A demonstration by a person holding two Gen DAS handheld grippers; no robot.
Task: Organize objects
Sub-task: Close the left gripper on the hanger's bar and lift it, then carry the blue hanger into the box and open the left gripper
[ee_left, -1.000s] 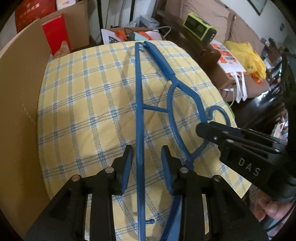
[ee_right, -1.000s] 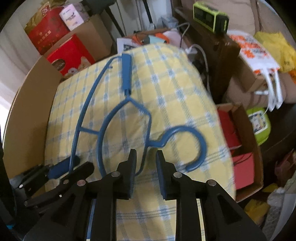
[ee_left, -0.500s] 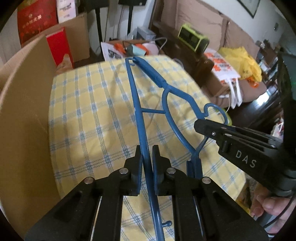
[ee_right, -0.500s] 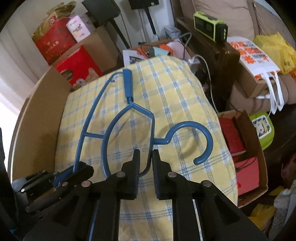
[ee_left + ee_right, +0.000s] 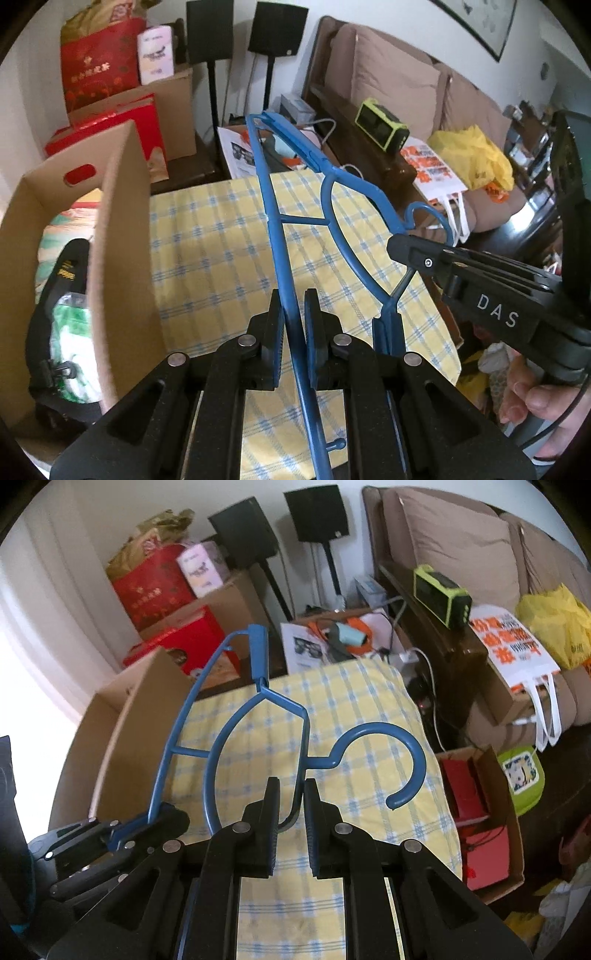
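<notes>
Blue hanger held off the checked cloth by 2 grippers, cardboard box waiting at 9 o'clock.

The blue hanger (image 5: 275, 221) hangs clear above the yellow checked cloth (image 5: 207, 258). The left gripper (image 5: 294, 325) has its jaws nearly pressed together, pinching the long straight bar; the right gripper (image 5: 291, 805) is just as narrow, pinching the curved neck below the hook (image 5: 402, 760), which points toward 3 o'clock. The open cardboard box (image 5: 110, 229) sits beside the cloth at 9 o'clock, with things already inside. My judgement: if the box is the goal, carry both hands together so the frame doesn't twist, keep the far tip at 12 o'clock above the box wall, then lower it in level.
</notes>
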